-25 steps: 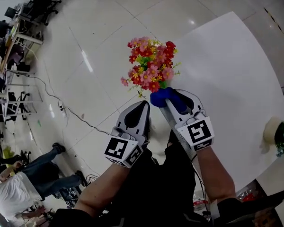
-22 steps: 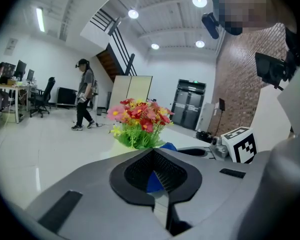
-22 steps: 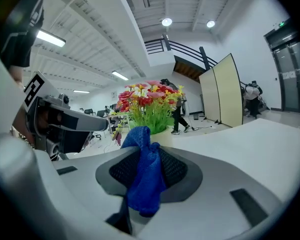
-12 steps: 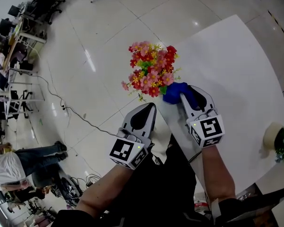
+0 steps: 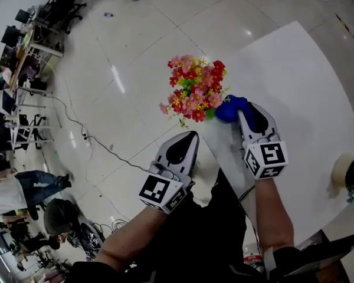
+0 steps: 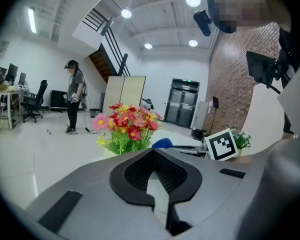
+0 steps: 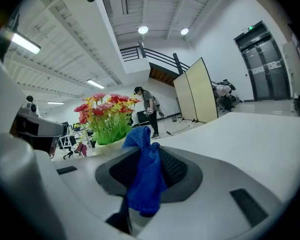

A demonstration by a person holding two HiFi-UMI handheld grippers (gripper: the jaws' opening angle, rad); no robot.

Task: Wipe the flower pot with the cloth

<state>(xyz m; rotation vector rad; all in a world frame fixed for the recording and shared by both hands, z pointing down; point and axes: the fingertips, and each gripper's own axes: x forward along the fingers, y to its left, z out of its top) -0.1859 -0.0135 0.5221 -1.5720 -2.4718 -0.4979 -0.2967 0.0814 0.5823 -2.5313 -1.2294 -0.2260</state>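
The right claw (image 5: 241, 109) pinches the blue cloth (image 5: 229, 107) just beside the flower pot (image 7: 110, 144), which stands under its flowers (image 5: 194, 88) at the worktop (image 5: 295, 81) edge. The left claw (image 5: 187, 138) is pressed together and empty. Wiping well probably means light pressure around the pot, so it does not tip off.

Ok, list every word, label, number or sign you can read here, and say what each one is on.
No text here is readable.
Square markers on the left gripper and right gripper: black-and-white patterns only, no letters or digits.
Green sign above the double doors: too small to read.
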